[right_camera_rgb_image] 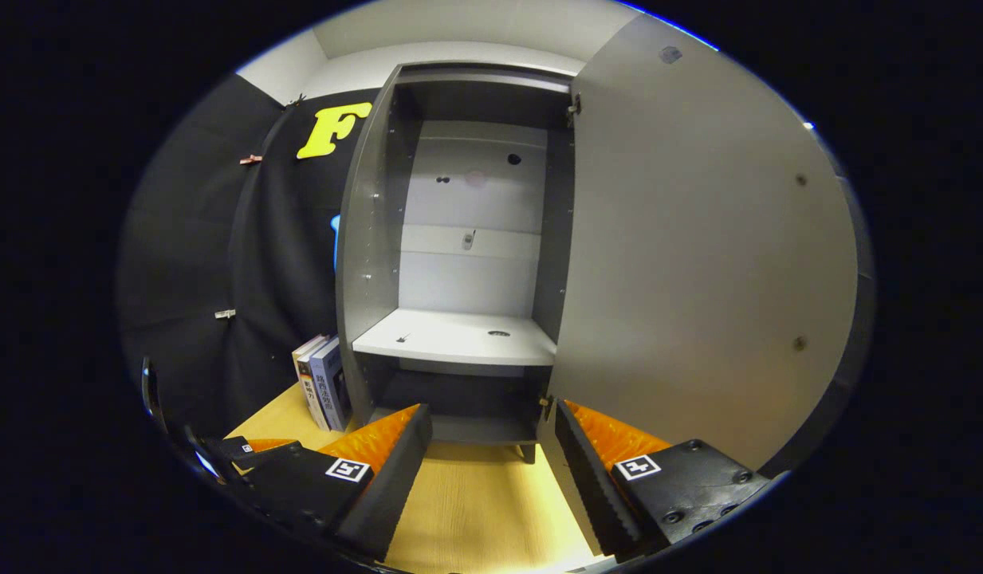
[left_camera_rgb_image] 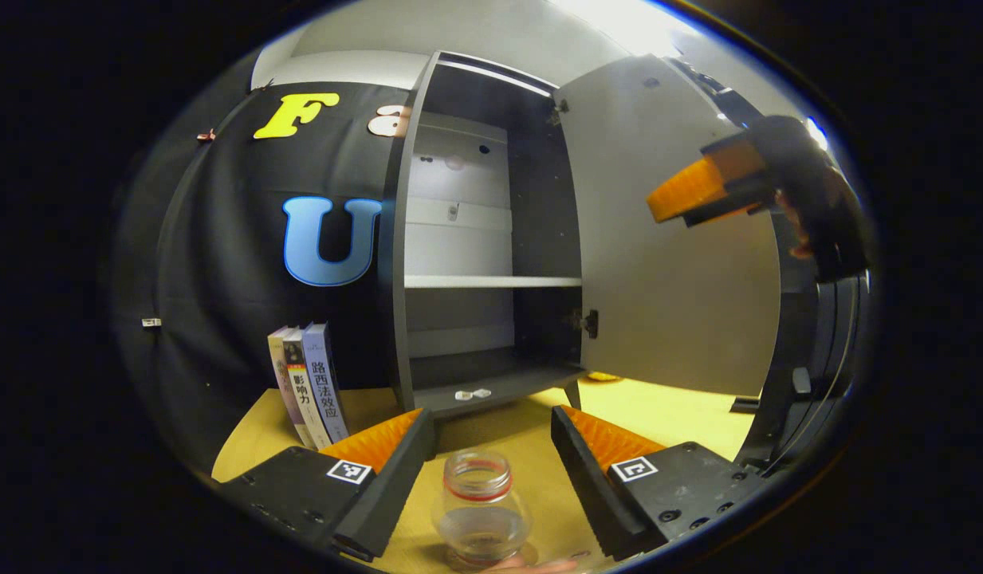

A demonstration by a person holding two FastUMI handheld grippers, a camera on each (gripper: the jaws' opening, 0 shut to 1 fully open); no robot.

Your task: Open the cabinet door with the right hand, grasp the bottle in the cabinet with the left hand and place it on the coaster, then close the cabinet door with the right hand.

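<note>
Bottle [left_camera_rgb_image: 479,510] stands between spread left tongs [left_camera_rgb_image: 491,446], apparently untouched.

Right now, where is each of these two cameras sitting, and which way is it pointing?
Left gripper view: rides on the left claw, low over the wooden table, facing the open cabinet; its open fingers flank the bottle; the right claw is raised by the door.
Right gripper view: rides on the right claw, higher, facing the cabinet's shelf; its fingers are open.
Shared: cabinet, door, books, table.
</note>
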